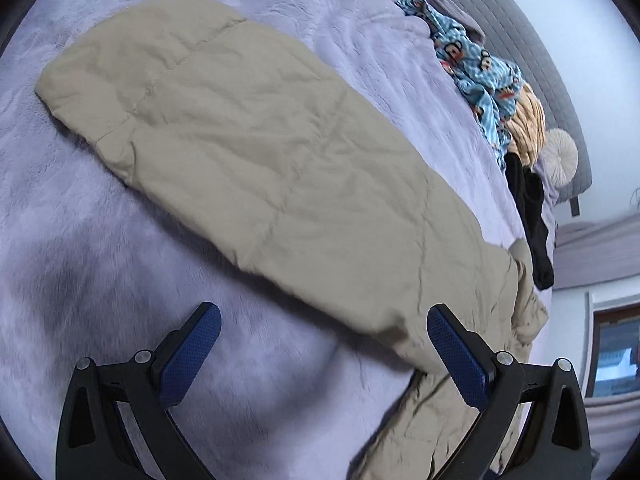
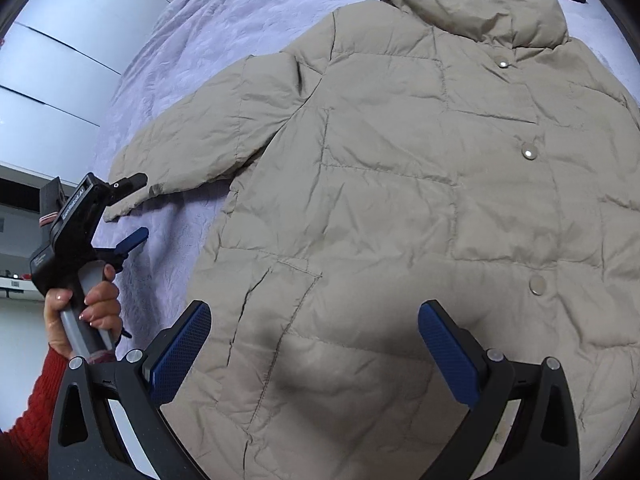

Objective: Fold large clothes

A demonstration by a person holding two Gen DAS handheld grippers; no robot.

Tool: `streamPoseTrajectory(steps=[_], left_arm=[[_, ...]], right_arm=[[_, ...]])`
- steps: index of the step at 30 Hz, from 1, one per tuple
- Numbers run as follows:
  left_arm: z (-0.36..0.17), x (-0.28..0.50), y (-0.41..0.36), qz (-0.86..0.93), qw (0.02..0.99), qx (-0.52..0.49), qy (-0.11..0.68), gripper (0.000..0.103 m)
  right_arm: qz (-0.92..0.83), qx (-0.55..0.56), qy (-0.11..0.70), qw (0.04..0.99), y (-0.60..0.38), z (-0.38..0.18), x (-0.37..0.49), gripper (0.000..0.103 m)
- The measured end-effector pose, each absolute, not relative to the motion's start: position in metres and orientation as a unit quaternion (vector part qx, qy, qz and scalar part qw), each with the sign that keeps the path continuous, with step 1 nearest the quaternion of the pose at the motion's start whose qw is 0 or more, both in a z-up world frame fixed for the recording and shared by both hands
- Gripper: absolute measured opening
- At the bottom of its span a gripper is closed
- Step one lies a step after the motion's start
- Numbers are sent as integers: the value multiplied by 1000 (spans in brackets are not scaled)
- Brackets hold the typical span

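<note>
A: Two claws, both gaping wide and gripping nothing. The right claw (image 2: 314, 344) hung over the coat's (image 2: 400, 200) near hem; the left claw (image 1: 324, 344) sat just beside the sleeve (image 1: 248, 160).

B: Where did the coat lie?

A: Flat on the bed (image 2: 192, 60), front up, snaps (image 2: 529, 153) shut, collar (image 2: 480, 12) at the far end, one sleeve stretched out to the left. In the right view the left claw (image 2: 134, 208) stood at that sleeve's cuff (image 2: 132, 200), jaws apart, held in a hand (image 2: 86, 312).

B: What could have gone wrong?

A: My guess: the puffy shell looked slippery, so a shallow pinch might have caught only the top layer and let it slide out. The sleeve might also have sprung back open once folded over. A pile of clothes (image 1: 488, 80) lay along the far edge, well apart, but a wide sweep could have dragged it in.

B: Any writing?

A: White lettering ran along the left claw's body (image 2: 74, 208); it looked like "GenRobot.AI", though I couldn't be sure. A small label below was too tiny to read.
</note>
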State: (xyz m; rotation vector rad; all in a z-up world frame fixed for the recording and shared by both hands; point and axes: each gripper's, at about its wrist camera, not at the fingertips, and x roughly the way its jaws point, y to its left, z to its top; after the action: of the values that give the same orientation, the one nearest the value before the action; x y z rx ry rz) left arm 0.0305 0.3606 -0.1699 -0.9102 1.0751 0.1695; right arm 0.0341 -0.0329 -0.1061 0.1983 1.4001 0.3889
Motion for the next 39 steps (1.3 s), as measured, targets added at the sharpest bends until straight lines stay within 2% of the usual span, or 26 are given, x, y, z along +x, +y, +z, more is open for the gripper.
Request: streamPoseTrajectory(steps=[7,9,10,11,12,13,14,17,18,20,21,22,27,31,39], left_arm=[[-184,72,405,110,780,-417,454,103],[-184,81,416,127,781,-415,449,94],[-185,86,420,138,782,-410,449,74],[-188,91,424,139,782,-408,451,49],[-192,92,428,128,781,-414,450,36],[-196,94,433,111,777,-430,447,17],[-196,93,436,108,774,-443,439,13],[-179,95,439,127,792,-419,426,8],[-170,94,436,129,802,-402,423,8],[-150,98,429,128,823,-359,420,8],[-141,98,426,126,831,-342,419,8],[-131,99,421,124,841,-321,417,8],[-79,93,398,107,879,-254,389,8],[-40,93,369,69,901,-225,363,8],[12,124,259,-50,920,-177,345,8]], right_arm=[[174,106,618,759,-19,-110,45,103],[175,106,612,764,-11,-108,52,103],[176,109,609,766,-9,-108,57,103],[176,112,608,766,-8,-107,60,103],[176,116,606,767,-6,-108,64,103],[176,120,603,769,-3,-108,70,103],[175,122,600,771,0,-108,76,103],[170,127,588,780,6,-109,90,103],[165,132,585,783,7,-109,96,99],[166,157,583,780,7,-113,106,55],[170,169,589,772,9,-118,115,16],[173,185,590,766,11,-123,123,11],[201,210,569,769,34,-137,148,11],[215,219,591,746,56,-166,155,11],[234,232,616,715,61,-194,164,9]])
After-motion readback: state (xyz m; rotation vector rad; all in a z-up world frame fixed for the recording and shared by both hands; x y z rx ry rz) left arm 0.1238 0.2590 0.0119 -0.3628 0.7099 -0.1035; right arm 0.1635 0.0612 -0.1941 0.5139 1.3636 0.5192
